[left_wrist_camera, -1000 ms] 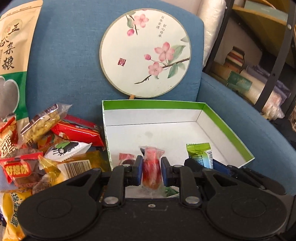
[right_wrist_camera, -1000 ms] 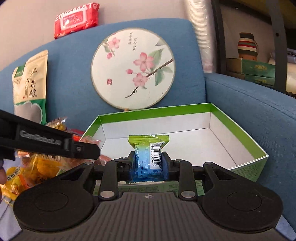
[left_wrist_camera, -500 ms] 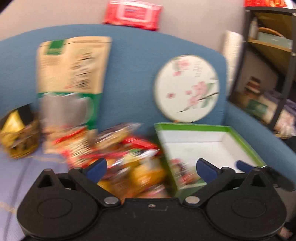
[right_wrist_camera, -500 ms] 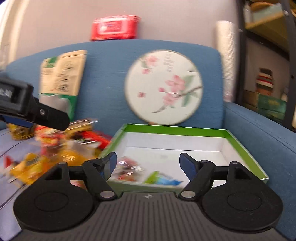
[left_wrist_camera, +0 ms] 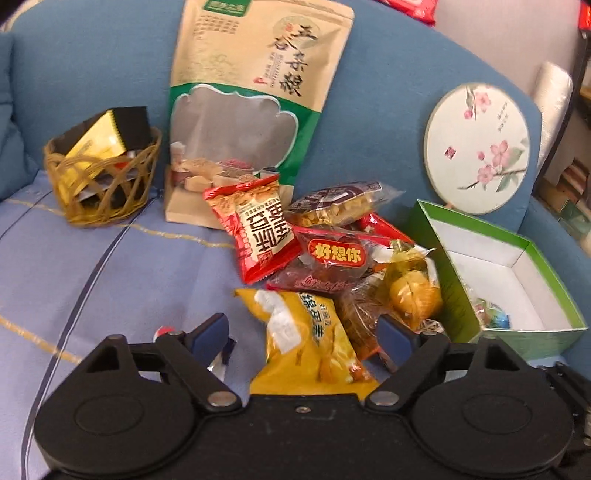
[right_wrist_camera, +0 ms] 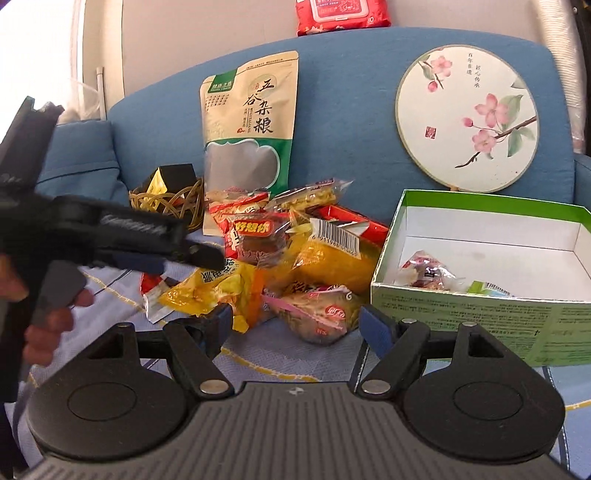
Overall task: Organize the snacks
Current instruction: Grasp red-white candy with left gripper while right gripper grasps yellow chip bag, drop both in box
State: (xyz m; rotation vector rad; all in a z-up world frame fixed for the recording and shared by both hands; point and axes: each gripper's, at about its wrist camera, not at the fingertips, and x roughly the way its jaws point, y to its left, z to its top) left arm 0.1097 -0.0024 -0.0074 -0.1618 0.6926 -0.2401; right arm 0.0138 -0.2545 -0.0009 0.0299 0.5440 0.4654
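— Both tongs have let go since a second ago: the red candy and the green-wrapped sweet they gripped now lie inside the green box (right_wrist_camera: 476, 299), at its near left corner. What are the left tongs (left_wrist_camera: 304, 338) doing?

— Spread wide and gripping nothing, they hover over the snack pile (left_wrist_camera: 332, 266) on the blue sofa, with a yellow packet (left_wrist_camera: 310, 343) lying between the fingers.

— And the right tongs (right_wrist_camera: 295, 325)?

— Equally wide apart, empty, low over the seat, facing a pink-labelled snack (right_wrist_camera: 317, 310) at the pile's near edge, just left of the box.

— Anything else in frame?

— A tall grain pouch (right_wrist_camera: 251, 122) and a round painted fan (right_wrist_camera: 467, 123) lean on the backrest; a wicker basket (left_wrist_camera: 103, 184) sits to the left, a red wipes pack (right_wrist_camera: 341, 14) up top.
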